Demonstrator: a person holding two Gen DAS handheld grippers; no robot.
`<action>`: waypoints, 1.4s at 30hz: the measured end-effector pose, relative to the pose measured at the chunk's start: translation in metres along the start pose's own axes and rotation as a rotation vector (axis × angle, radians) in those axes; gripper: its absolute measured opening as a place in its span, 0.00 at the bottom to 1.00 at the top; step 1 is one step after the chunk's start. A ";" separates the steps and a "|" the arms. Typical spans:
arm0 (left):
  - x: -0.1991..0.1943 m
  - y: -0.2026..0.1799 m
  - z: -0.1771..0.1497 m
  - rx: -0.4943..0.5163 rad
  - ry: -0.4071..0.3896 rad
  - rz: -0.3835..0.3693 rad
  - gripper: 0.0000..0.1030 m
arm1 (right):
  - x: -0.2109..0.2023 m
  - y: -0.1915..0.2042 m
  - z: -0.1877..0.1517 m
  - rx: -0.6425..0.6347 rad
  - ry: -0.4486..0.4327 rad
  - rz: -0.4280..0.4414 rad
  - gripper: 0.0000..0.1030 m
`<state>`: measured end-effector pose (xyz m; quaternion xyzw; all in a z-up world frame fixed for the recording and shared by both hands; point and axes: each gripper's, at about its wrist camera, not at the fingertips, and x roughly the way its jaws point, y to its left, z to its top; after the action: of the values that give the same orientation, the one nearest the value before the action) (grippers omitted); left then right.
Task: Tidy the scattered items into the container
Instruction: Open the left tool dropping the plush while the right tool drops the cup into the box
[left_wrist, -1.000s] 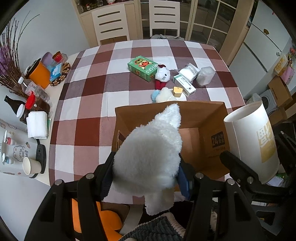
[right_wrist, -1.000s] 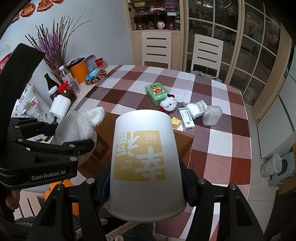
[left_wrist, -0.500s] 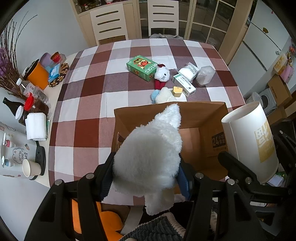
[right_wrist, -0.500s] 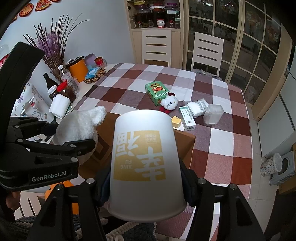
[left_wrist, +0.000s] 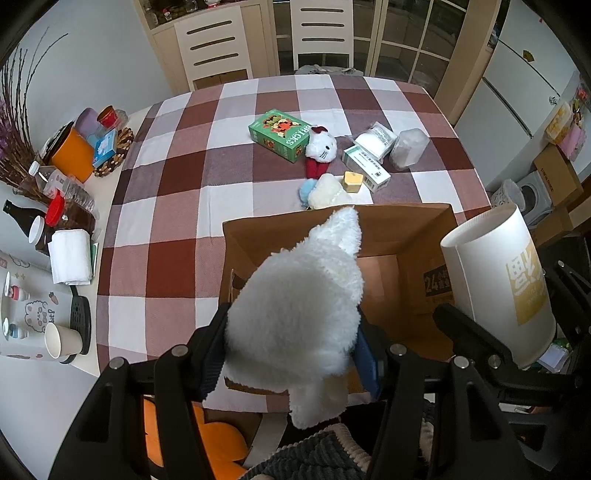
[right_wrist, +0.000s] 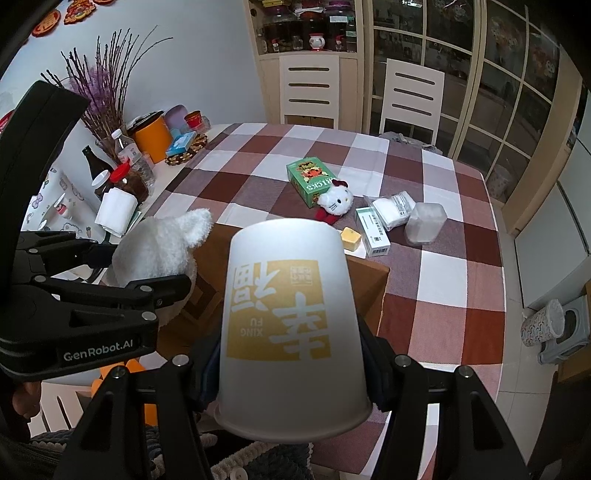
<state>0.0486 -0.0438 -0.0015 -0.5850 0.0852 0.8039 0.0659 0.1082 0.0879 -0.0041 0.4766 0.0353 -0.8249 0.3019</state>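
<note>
My left gripper (left_wrist: 291, 354) is shut on a fluffy white plush toy (left_wrist: 299, 306), held above the near edge of the open cardboard box (left_wrist: 406, 229); the toy also shows in the right wrist view (right_wrist: 159, 251). My right gripper (right_wrist: 291, 369) is shut on a large white paper cup with gold print (right_wrist: 288, 325), held upside down just right of the box; it shows in the left wrist view (left_wrist: 502, 291) too. Beyond the box lie a green box (left_wrist: 280, 134), a Hello Kitty plush (left_wrist: 320, 149), a white-and-blue plush (left_wrist: 325, 192), a yellow block (left_wrist: 352, 181) and a medicine carton (left_wrist: 365, 168).
A wrapped white pack (left_wrist: 375, 138) and a clear plastic container (left_wrist: 408, 147) lie on the checked tablecloth (left_wrist: 177, 206). Bottles, an orange canister (left_wrist: 72, 157), a tissue roll (left_wrist: 70, 256) and a paper cup (left_wrist: 61, 339) crowd the left edge. Two chairs (left_wrist: 214, 44) stand behind.
Both grippers have edged slightly with their loads; the view shifts a little. Both grips are unchanged and nothing on the table has moved.
</note>
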 end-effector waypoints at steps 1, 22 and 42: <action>0.000 0.000 0.000 0.000 0.001 0.002 0.62 | 0.000 0.000 0.000 -0.001 0.000 0.000 0.60; 0.002 0.015 0.004 -0.072 0.024 -0.001 0.88 | -0.009 -0.007 0.004 0.037 -0.062 0.012 0.79; -0.005 0.007 0.008 -0.052 0.003 -0.016 0.88 | -0.009 -0.013 0.003 0.036 -0.054 0.017 0.79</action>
<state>0.0415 -0.0486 0.0057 -0.5882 0.0599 0.8044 0.0571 0.1025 0.1016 0.0023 0.4596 0.0079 -0.8355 0.3010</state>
